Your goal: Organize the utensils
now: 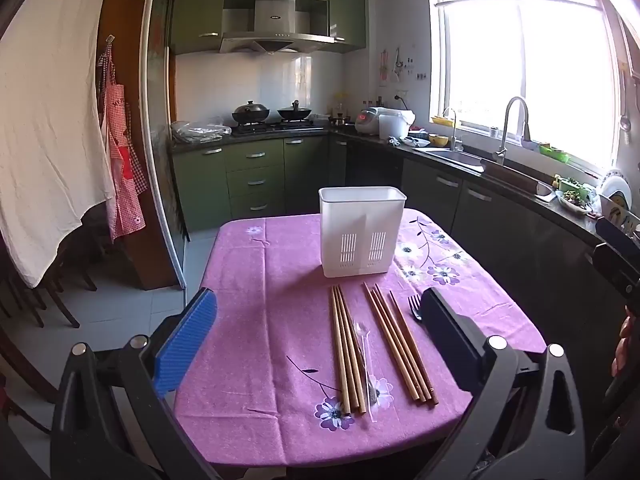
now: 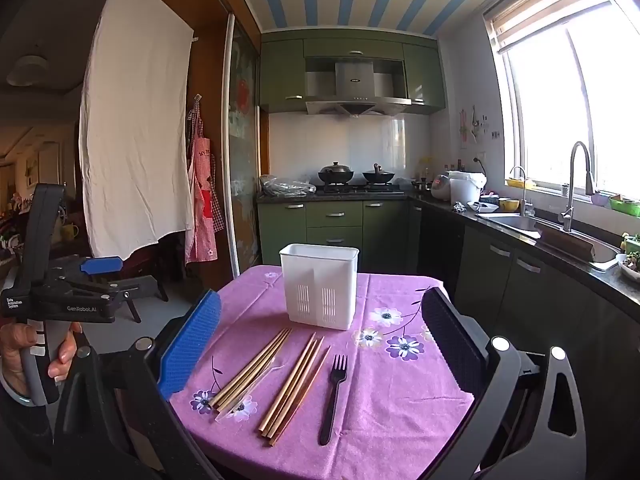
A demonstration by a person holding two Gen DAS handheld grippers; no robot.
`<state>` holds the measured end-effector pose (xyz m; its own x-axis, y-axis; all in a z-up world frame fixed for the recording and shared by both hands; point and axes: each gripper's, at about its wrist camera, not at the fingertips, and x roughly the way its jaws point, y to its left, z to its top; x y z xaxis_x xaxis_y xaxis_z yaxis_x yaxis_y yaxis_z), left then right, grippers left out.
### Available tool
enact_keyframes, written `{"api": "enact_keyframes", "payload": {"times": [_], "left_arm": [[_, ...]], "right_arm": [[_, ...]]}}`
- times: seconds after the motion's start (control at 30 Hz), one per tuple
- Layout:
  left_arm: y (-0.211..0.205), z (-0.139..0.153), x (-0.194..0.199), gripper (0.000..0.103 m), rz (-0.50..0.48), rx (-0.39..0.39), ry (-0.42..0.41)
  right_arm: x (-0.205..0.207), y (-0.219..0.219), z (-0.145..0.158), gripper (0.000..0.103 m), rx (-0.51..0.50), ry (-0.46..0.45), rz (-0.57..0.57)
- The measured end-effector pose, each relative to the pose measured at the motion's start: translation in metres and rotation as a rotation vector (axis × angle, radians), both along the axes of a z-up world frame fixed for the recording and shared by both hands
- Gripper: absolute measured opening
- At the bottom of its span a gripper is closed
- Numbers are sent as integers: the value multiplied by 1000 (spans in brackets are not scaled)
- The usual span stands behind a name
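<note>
A white slotted utensil holder (image 1: 362, 232) (image 2: 319, 286) stands upright on the purple flowered tablecloth (image 1: 272, 280) (image 2: 384, 392). In front of it lie two bundles of wooden chopsticks (image 1: 346, 348) (image 1: 400, 344) (image 2: 252, 368) (image 2: 294, 384), a clear plastic spoon (image 1: 366, 364) (image 2: 256, 384) between them, and a black plastic fork (image 2: 334, 396) (image 1: 415, 306) on the right. My left gripper (image 1: 320, 332) is open and empty above the near table edge. My right gripper (image 2: 320, 340) is open and empty too. The left gripper also shows in the right wrist view (image 2: 100, 266), off the table's left side.
Green kitchen cabinets (image 1: 256, 176) and a stove with two woks (image 1: 272, 114) stand behind the table. A dark counter with a sink (image 1: 456, 156) and dishes runs along the right under the window. A white sheet (image 1: 48, 120) and a red apron (image 1: 122, 172) hang at left.
</note>
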<state>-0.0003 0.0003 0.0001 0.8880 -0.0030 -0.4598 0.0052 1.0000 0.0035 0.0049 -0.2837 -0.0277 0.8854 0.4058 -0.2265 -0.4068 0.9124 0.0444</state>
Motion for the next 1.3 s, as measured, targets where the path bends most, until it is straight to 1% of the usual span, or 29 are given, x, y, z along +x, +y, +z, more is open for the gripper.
{"api": "enact_keyframes", "payload": {"times": [0.27,0.4,0.6,0.87,1.3], "left_arm": [[0,-1,0,97,-4,-12,-4],[2,-2,-1,97,-4,-8,3],[0,-2,1,97,-5,-2,10],[-3,-12,1,97,-6,1,15],[-3,-13,1,97,-7,3,18]], "right_arm": [[1,1,-1,99,-6,1,-1],[-5,4,0,99,-7,4,-2],[5,6,-6,99,-12,15,1],[6,6,-7,99,-13,21,4],[6,7,-7,99,-15,26,2]]}}
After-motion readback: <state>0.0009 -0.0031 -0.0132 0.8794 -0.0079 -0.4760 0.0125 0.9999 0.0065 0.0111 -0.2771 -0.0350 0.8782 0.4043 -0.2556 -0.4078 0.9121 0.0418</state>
